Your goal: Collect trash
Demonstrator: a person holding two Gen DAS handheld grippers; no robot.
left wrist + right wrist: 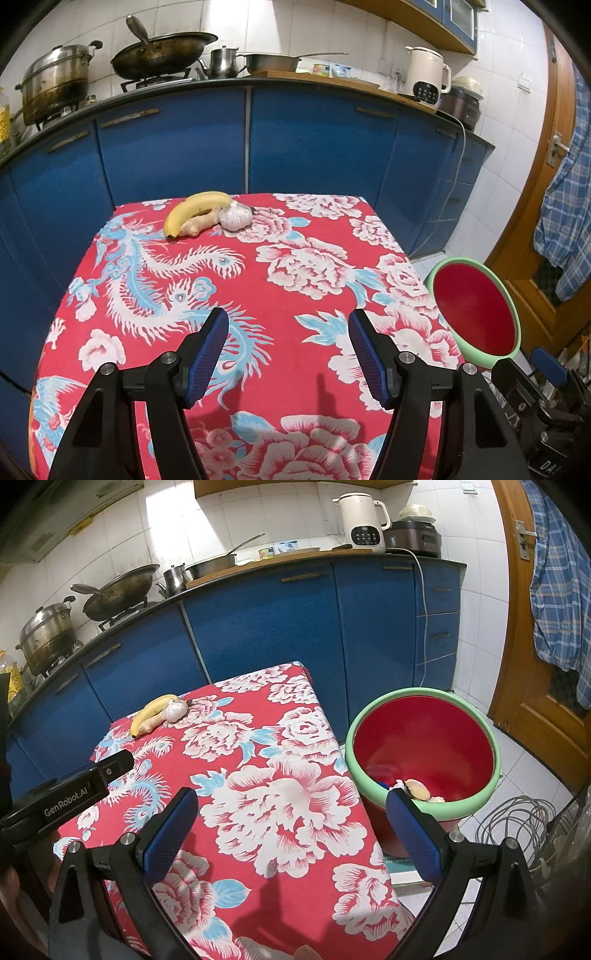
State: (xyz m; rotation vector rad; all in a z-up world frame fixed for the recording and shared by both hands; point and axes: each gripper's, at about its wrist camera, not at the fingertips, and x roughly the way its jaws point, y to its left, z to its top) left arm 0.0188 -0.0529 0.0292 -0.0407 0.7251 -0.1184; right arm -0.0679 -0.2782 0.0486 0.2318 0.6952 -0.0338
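A: Nearest, what do you count?

B: Two grippers. The left gripper (pixel 288 354) has its jaws apart and holds nothing; the right gripper (pixel 290 834) also has jaws wide apart and empty. On the left one I read "GenRobot.AI".

A: And the trash?

B: Some scraps (pixel 415 790) lie in one red bin (pixel 424 738) with a green rim, on the floor beside the tabletop (pixel 295 266); they are partly hidden.

A: Farther?

B: One banana (pixel 192 214), one ginger root (pixel 197 223), one garlic bulb (pixel 236 218), touching together at the far edge.
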